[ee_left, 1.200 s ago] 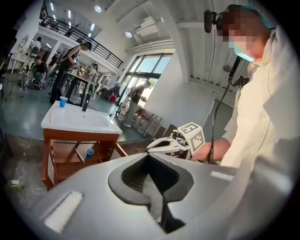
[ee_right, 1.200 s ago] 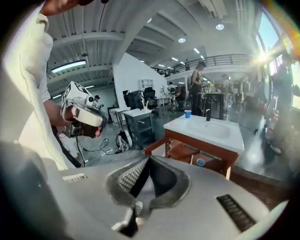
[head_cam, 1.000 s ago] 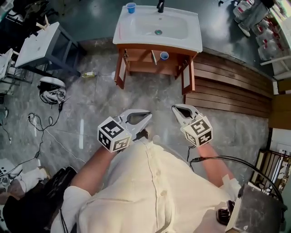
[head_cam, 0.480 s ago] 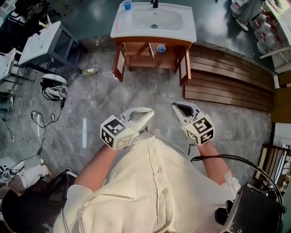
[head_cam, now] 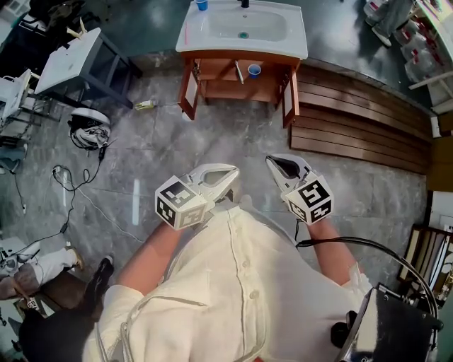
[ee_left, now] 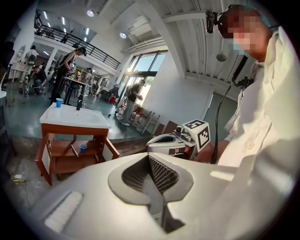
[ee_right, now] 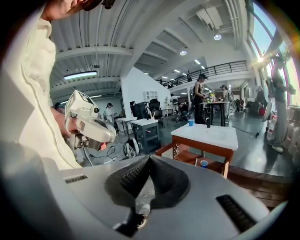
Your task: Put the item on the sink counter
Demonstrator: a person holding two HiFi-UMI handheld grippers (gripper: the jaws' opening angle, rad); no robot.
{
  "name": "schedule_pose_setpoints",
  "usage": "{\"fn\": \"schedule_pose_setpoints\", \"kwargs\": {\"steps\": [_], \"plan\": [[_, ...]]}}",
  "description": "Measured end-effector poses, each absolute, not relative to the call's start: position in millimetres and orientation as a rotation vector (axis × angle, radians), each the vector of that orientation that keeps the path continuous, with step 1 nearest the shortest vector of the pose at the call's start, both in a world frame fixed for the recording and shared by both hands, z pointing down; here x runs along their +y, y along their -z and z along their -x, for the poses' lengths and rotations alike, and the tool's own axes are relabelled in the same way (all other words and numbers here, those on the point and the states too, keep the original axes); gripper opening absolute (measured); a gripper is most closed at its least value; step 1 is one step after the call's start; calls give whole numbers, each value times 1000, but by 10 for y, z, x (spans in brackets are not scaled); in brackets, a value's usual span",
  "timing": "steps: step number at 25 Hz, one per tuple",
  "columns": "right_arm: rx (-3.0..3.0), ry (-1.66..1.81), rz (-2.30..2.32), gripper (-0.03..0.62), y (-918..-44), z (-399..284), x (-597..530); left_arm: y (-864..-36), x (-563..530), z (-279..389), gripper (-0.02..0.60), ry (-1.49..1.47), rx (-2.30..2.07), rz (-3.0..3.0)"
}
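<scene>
Left claw (head_cam: 231, 172) closed, jaws meeting tip to tip, nothing between them; the left gripper view shows the ribbed pads pressed together at the front. Right claw (head_cam: 271, 162) also closed and empty, same look in the right gripper view. Both are held out low in front of the person's cream shirt (head_cam: 233, 297), side by side, a gap between them, over grey stone floor (head_cam: 233, 141), pointing toward the sink unit and well apart from it.

White sink counter (head_cam: 195, 32) sits on a brown wooden stand (head_cam: 219, 90) with both side doors swung open. One blue cup (head_cam: 202, 4) stands upright on the counter's back left corner, near the dark faucet (head_cam: 245, 3). A second blue cup (head_cam: 254, 70) stands upright on the shelf under the basin, just beside a thin pale stick-like item (head_cam: 239, 71), too small to identify. Which one is the task item cannot be told.

Off to the left: a grey side table (head_cam: 71, 63) and a coil of cables (head_cam: 88, 133) on the floor. Wooden planks (head_cam: 354, 134) lie right of the stand.
</scene>
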State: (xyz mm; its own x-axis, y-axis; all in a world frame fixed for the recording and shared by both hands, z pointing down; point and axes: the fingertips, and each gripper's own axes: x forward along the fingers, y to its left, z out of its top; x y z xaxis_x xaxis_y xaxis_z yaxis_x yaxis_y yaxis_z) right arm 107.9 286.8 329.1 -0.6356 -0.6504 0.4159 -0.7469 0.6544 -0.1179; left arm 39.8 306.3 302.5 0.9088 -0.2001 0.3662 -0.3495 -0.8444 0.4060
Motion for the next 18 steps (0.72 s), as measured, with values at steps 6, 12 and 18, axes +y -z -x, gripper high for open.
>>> {"fn": "schedule_pose_setpoints", "kwargs": {"steps": [6, 12, 18], "plan": [[-2534, -421, -1121, 5, -3335, -1118, 2962, -3034, 3128, -469, 5, -442, -382, -2595], [-2534, -429, -1147, 5, -3362, -1175, 2966, -3038, 3131, -534, 5, -457, -360, -2599], [-2540, -452, -1164, 5, -3404, -1223, 2933, -3058, 3079, -597, 5, -463, -353, -2615]]}}
